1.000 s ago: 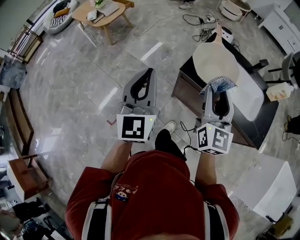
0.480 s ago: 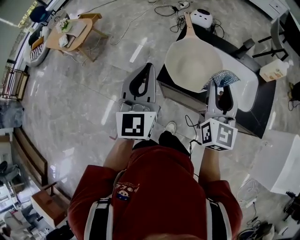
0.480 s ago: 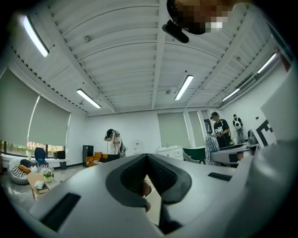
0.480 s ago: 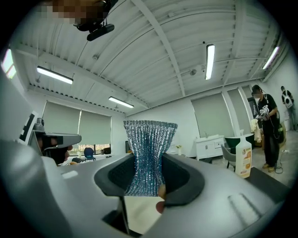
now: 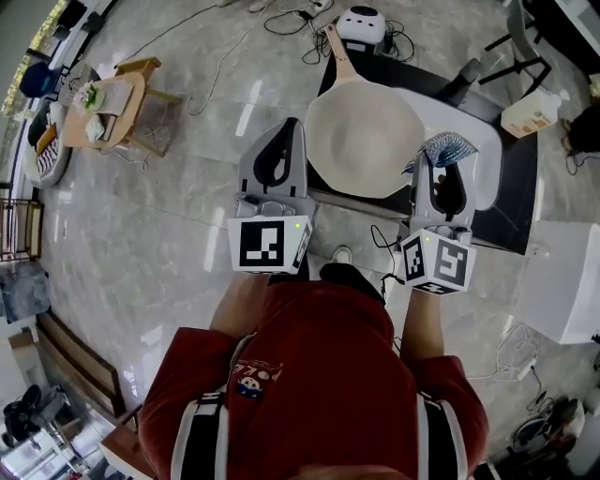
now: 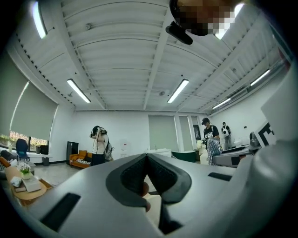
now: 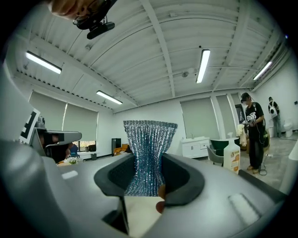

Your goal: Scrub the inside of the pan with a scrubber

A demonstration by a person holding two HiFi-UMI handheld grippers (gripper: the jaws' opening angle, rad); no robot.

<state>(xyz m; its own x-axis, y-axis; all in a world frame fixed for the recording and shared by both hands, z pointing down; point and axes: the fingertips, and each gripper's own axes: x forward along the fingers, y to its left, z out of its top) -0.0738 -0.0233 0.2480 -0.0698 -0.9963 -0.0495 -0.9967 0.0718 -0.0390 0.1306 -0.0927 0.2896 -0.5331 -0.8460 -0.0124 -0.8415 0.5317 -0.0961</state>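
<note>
A cream pan [image 5: 364, 136] with a long handle lies on a dark table [image 5: 520, 202], ahead of me between the two grippers. My right gripper [image 5: 443, 165] is shut on a blue-silver mesh scrubber [image 5: 447, 150], which fans out above the jaws by the pan's right rim. In the right gripper view the scrubber [image 7: 148, 155] stands pinched upright between the pads. My left gripper [image 5: 284, 141] hangs over the floor just left of the pan, shut with nothing in it [image 6: 147, 160]. Both grippers point up and outward, level with the room.
A white board [image 5: 487, 159] lies under the pan on the table. A soap bottle [image 5: 529, 114] stands at the table's far right. Cables and a white device [image 5: 361, 21] lie on the floor beyond. A small wooden table [image 5: 112, 103] stands far left. People stand in the room.
The pan and table have come nearer and now lie straight ahead between the grippers. Both grippers keep their pose, the right still holding the scrubber.
</note>
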